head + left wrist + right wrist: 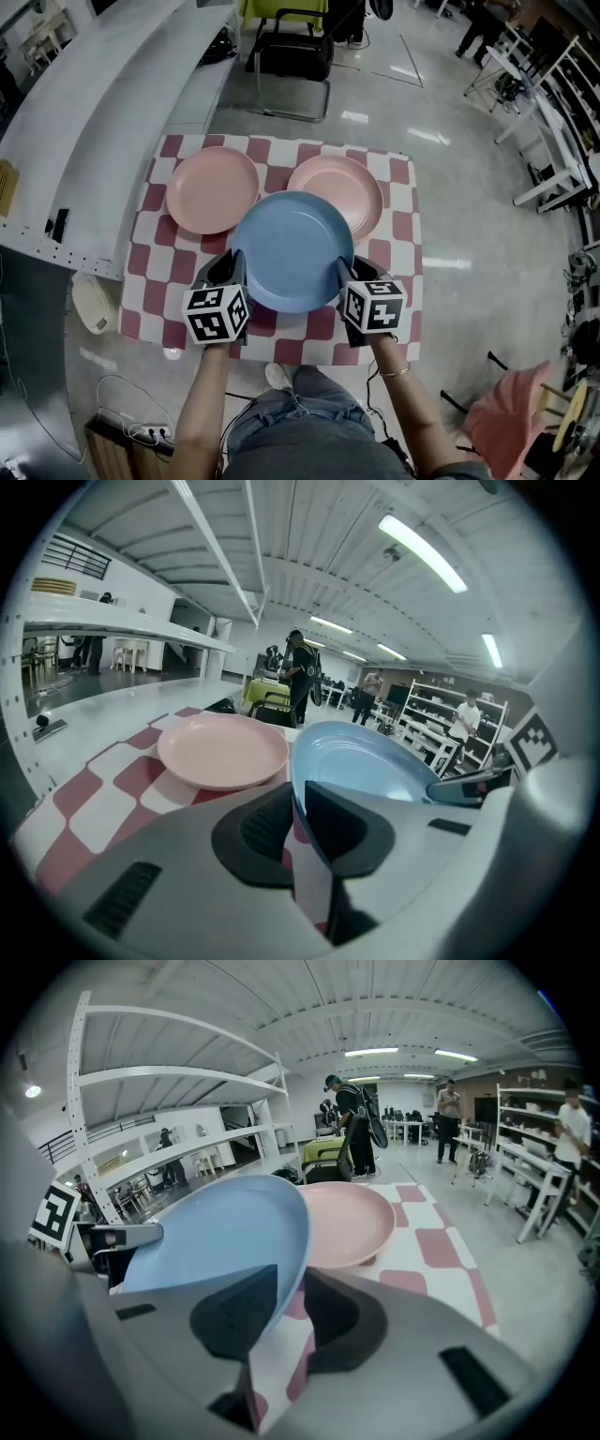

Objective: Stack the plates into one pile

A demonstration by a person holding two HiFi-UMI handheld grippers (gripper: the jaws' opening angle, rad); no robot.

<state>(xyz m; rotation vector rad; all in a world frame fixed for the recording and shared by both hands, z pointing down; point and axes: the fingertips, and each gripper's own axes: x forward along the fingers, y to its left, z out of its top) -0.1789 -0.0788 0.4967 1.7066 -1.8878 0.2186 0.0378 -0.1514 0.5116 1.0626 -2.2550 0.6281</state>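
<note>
Here's the blue plate (292, 250), up off the red-and-white checked cloth (150, 246) and pinched from both sides. The left gripper (234, 267) is clamped on its near-left rim, the right gripper (345, 270) on its near-right rim, each pair of dark pads narrowly apart with the thin edge between them. It's round, shallow and smooth. Beyond it the left pink plate (212, 189) lies flat and clear, while the right pink plate (352, 183) is partly covered by the blue plate's far edge. A black chair (292, 52) stands past the table.
</note>
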